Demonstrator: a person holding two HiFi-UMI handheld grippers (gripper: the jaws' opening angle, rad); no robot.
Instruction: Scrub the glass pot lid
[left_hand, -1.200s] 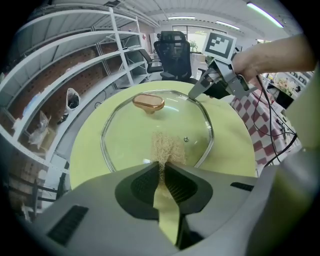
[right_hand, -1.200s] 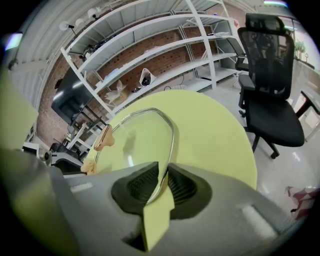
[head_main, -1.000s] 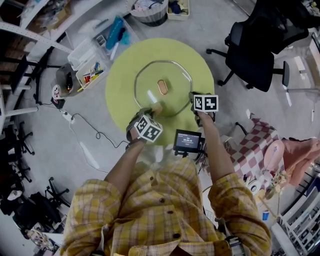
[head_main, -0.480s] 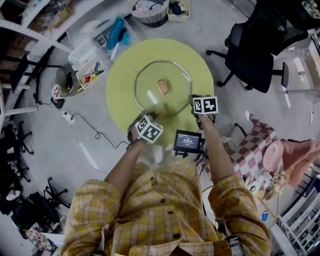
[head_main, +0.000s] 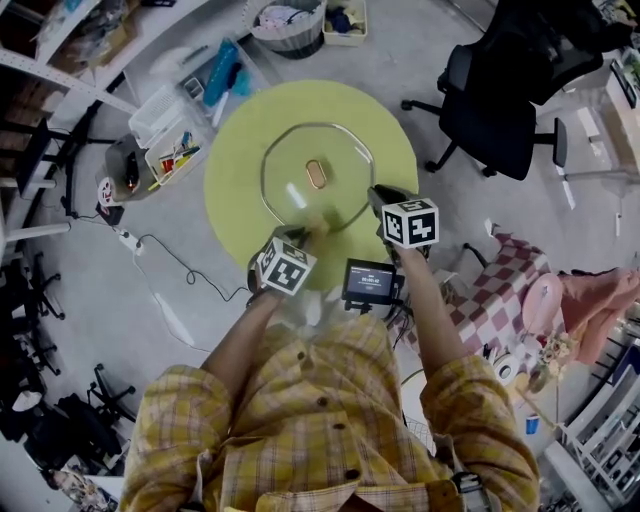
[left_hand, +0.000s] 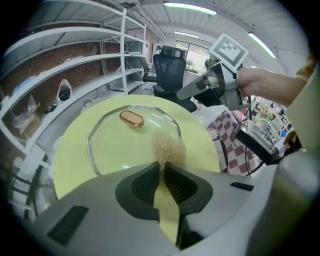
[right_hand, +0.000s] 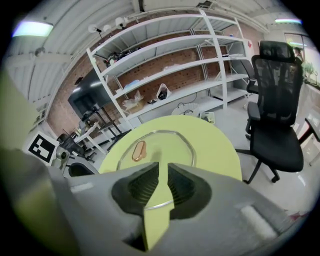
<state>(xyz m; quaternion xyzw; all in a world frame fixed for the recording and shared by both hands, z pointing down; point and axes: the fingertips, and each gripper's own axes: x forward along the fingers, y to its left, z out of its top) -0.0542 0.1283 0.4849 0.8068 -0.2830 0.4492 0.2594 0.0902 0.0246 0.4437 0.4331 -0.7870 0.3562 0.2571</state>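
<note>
A glass pot lid (head_main: 300, 160) with a copper handle (head_main: 316, 174) lies flat on a round yellow-green table (head_main: 240, 150). My left gripper (head_main: 305, 232) is shut on a tan scrubber (head_main: 313, 222) at the lid's near edge. In the left gripper view the scrubber (left_hand: 167, 147) sticks out over the lid (left_hand: 120, 140), with the left gripper (left_hand: 162, 172) clamped on it. My right gripper (head_main: 378, 197) hovers at the lid's right rim. In the right gripper view its jaws (right_hand: 163, 172) leave only a narrow slit with nothing between them. The lid (right_hand: 160, 145) lies just ahead, and its near rim shows through the slit.
A black office chair (head_main: 500, 110) stands right of the table. Plastic bins (head_main: 175, 125) and a basket (head_main: 285, 20) sit on the floor to the left and beyond. A small screen (head_main: 372, 282) hangs at my chest. A checked cloth (head_main: 500, 300) lies at the right.
Both grippers have drawn back slightly toward me relative to the lid, the right one more. The scrubber stays held at the lid's near edge.
</note>
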